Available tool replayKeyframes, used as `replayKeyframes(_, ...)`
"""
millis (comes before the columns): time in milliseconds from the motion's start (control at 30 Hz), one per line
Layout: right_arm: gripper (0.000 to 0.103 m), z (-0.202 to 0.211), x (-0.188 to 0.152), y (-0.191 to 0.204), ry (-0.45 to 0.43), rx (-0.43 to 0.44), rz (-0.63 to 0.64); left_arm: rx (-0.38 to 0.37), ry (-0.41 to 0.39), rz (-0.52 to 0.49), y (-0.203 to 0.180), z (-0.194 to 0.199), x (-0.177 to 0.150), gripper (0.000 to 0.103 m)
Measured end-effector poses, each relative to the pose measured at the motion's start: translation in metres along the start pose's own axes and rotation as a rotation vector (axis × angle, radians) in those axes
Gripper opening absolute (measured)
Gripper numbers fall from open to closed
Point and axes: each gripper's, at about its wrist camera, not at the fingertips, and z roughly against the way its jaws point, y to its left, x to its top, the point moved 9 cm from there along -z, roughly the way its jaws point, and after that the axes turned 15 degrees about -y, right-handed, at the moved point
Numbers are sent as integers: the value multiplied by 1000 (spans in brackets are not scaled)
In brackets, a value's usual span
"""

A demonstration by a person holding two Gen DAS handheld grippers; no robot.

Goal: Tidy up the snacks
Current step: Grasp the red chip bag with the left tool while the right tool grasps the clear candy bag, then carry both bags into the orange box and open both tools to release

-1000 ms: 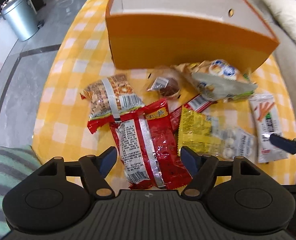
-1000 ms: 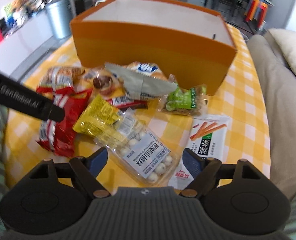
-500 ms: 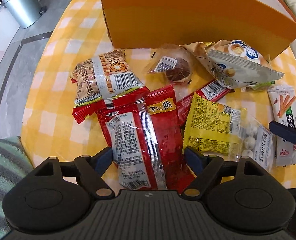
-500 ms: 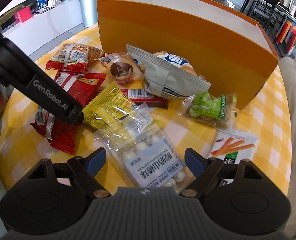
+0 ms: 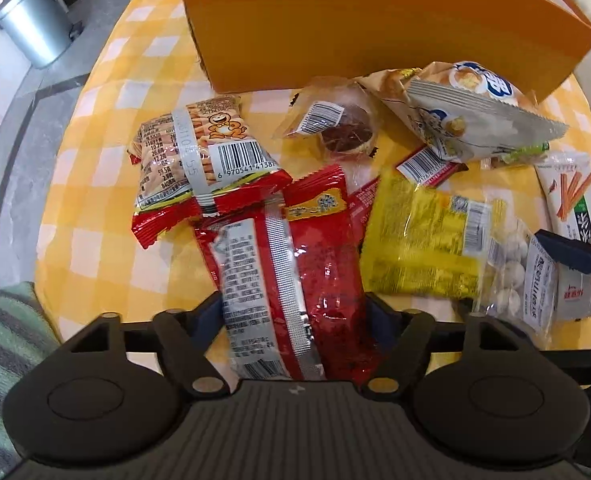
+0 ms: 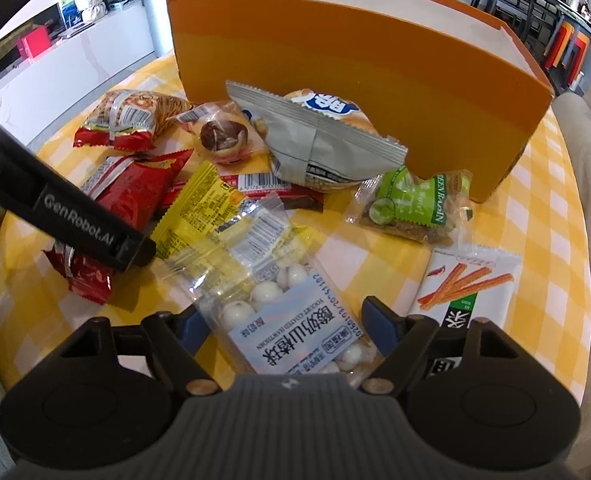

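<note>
The left gripper (image 5: 291, 312) has its jaws spread wide around the near end of the red packet (image 5: 295, 280), whose bottom edge is hidden behind the gripper body. The right gripper (image 6: 283, 320) likewise stands released astride the clear bag of white balls (image 6: 291, 320), whether touching I cannot tell. Beyond both jaws, overlapping snacks crowd the worktop (image 6: 535, 208) up to the orange box (image 6: 355, 92).

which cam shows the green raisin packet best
The right wrist view: the green raisin packet lies fully visible there beside the orange box. In the left wrist view only a green sliver peeks from under the silver chip bag.
</note>
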Motion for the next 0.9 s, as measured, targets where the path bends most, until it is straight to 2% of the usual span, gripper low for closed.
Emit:
replayKeyframes(300, 60, 19, 10, 9, -15, 13, -29, -32, -39, -17, -3, 25, 0, 81)
replayKeyframes(600, 59, 44, 16, 4, -21, 42, -198, -80, -113, -56, -7, 61, 4, 81)
replayKeyframes(900, 59, 79, 33, 1, -77, 16, -311, -133, -204, -68, -11, 91, 13, 81)
